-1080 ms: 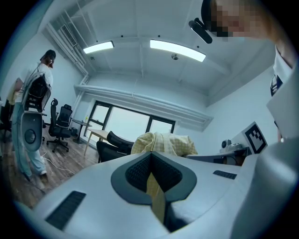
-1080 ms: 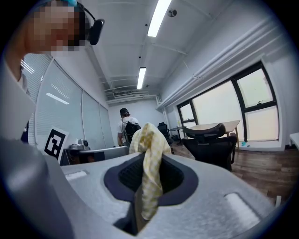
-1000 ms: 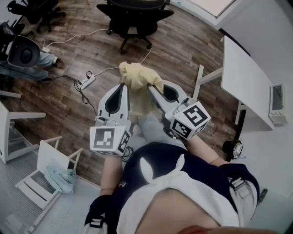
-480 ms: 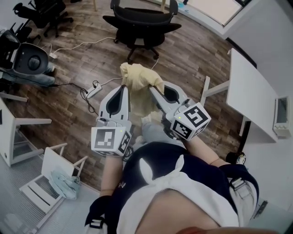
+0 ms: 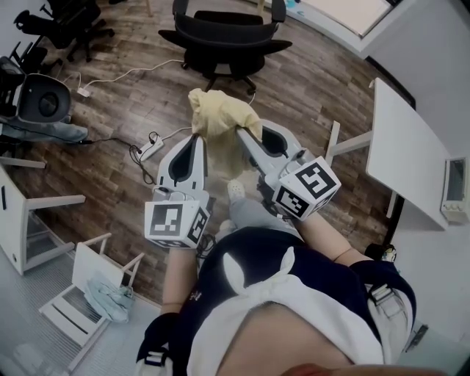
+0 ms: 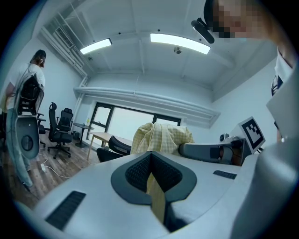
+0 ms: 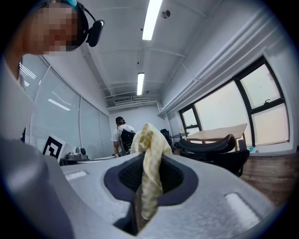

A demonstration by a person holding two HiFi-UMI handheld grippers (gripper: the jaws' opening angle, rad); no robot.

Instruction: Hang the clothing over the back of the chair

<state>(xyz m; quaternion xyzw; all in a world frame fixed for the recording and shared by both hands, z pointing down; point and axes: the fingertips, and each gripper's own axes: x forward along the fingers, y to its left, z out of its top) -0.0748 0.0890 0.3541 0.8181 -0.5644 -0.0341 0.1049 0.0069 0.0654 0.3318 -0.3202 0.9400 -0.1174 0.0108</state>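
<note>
Item: yellow checked clothing (image 5: 218,121), bunched, held aloft near the chair (image 5: 224,37), not touching it.
Grip: left tool (image 5: 196,141) and right tool (image 5: 242,136) both clamped on the clothing.
Done: pickup.
Remaining: reach the chair back, drape, release.

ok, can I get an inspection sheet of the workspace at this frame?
Surface: wood floor; no worktop in use.
Job's things: yellow garment held up in the air; black office chair ahead, nothing hung on it.
Clutter: white chair with blue cloth, lower left.
Grippers: left tool and right tool both shut on the garment.
Cables: white power strip and white cable on the floor.
Surroundings: white table at right; more office chairs upper left.
</note>
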